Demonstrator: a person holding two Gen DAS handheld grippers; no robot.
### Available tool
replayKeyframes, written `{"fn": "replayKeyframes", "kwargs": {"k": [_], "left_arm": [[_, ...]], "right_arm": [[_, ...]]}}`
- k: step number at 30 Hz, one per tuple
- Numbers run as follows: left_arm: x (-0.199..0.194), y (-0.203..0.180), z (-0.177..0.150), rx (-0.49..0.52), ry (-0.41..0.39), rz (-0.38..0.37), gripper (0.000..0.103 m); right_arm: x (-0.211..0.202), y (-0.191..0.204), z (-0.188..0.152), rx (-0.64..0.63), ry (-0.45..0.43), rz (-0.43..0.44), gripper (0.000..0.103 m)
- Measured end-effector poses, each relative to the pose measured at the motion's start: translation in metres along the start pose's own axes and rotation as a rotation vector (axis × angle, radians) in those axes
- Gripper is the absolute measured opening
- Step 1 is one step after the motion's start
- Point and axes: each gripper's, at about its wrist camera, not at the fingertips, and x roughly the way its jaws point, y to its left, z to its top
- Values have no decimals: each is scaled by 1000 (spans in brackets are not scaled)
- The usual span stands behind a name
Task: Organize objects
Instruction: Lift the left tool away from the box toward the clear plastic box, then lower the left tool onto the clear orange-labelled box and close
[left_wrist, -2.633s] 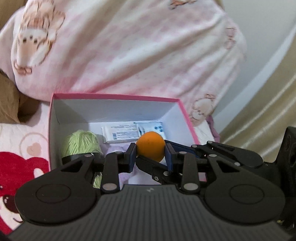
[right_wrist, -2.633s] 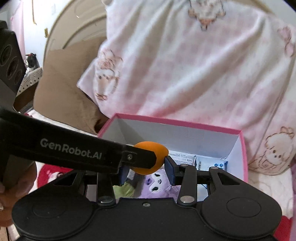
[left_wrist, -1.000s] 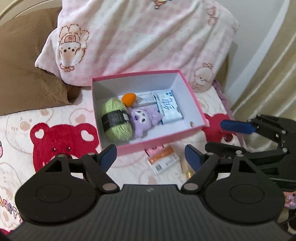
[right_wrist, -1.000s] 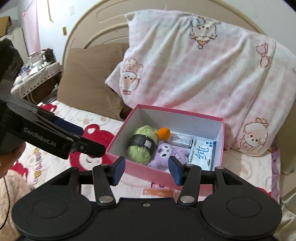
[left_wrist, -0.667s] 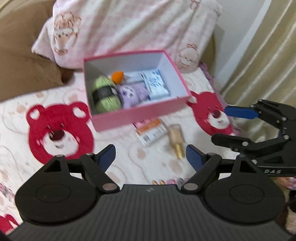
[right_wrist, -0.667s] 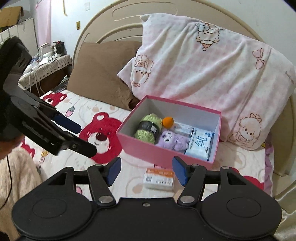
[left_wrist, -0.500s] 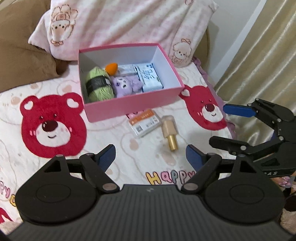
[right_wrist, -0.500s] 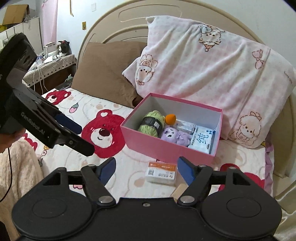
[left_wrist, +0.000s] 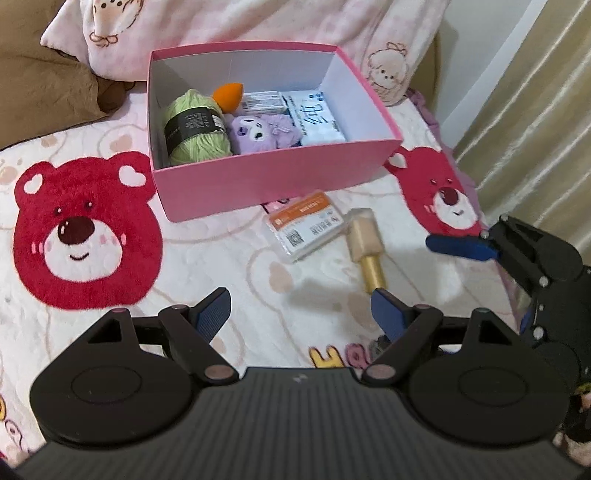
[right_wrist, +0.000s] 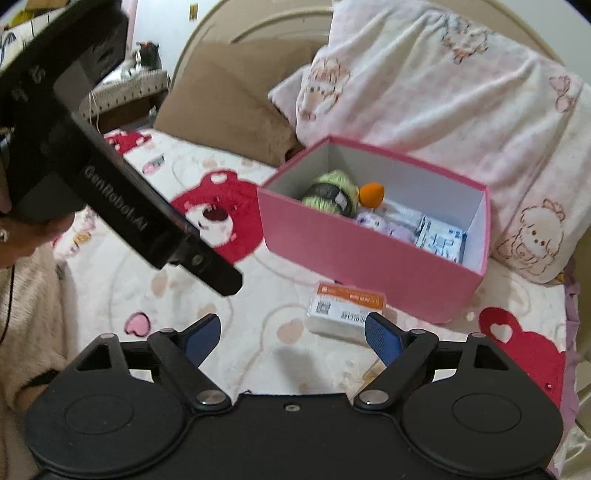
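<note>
My left tool (left_wrist: 299, 308) sat at the bottom of its frame with its blue pads spread wide and nothing between them; my right tool (right_wrist: 291, 332) was likewise spread and empty at the bottom of its own view. Just past my left tool, right of centre, a small bottle (left_wrist: 365, 245) with a gold neck lay on the bear-print bedspread (left_wrist: 229, 258). Touching or just beside it on its left was a flat white packet with an orange band (left_wrist: 306, 225) (in the right view it lay centre frame, close under the box (right_wrist: 345, 304)). Behind both stood the pink box (left_wrist: 273, 181), open, in the upper middle. Inside it, from left to right, were a green yarn ball (left_wrist: 194, 127), a purple plush (left_wrist: 258, 133) and a tissue pack (left_wrist: 314, 118), with an orange sponge (left_wrist: 229, 96) toward the back wall. Farthest off, across the top of the frame, a pink pillow (right_wrist: 461, 96) leaned behind the box, a brown one (right_wrist: 225, 99) beside it on the left.
</note>
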Motion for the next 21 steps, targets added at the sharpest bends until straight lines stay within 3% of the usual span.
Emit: {"fn": "replayKeyframes", "kwargs": {"k": [11, 15, 21], "left_arm": [[56, 32, 4, -61, -137, 23, 91], [75, 40, 4, -99, -157, 13, 92], [95, 45, -3, -137, -188, -38, 92]], "right_arm": [[81, -12, -6, -6, 85, -59, 88], [107, -22, -1, -1, 133, -88, 88], [122, -32, -2, 33, 130, -146, 88]]}}
